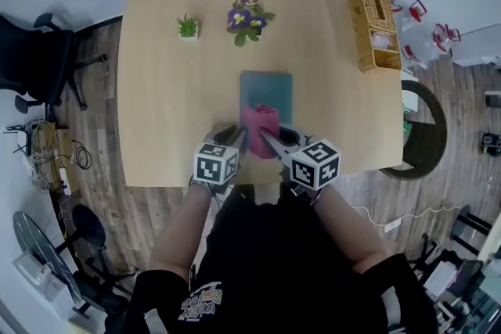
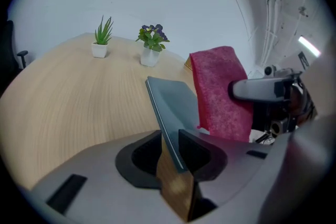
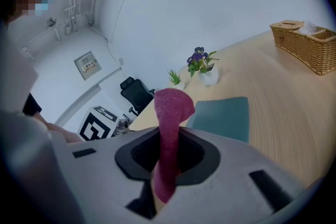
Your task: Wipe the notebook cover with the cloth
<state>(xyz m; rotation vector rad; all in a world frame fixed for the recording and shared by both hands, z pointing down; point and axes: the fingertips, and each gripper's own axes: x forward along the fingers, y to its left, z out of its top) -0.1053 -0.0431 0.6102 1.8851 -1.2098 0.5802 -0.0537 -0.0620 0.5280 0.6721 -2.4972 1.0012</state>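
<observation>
A teal notebook [image 1: 266, 87] lies on the wooden table [image 1: 172, 113] near its front edge. My left gripper [image 1: 238, 139] is shut on the notebook's near edge; in the left gripper view the cover [image 2: 173, 107] runs up from between the jaws. A pink cloth [image 1: 261, 120] stands bunched over the near end of the notebook, and my right gripper [image 1: 269, 141] is shut on it. In the right gripper view the cloth [image 3: 170, 118] rises out of the jaws, with the notebook [image 3: 223, 115] flat beyond it. The left gripper view also shows the cloth [image 2: 218, 92].
At the back of the table stand a small green plant [image 1: 188, 27] and a pot of purple flowers [image 1: 246, 18]. A wicker basket [image 1: 373, 26] sits at the right edge. Office chairs [image 1: 31, 59] stand on the floor to the left.
</observation>
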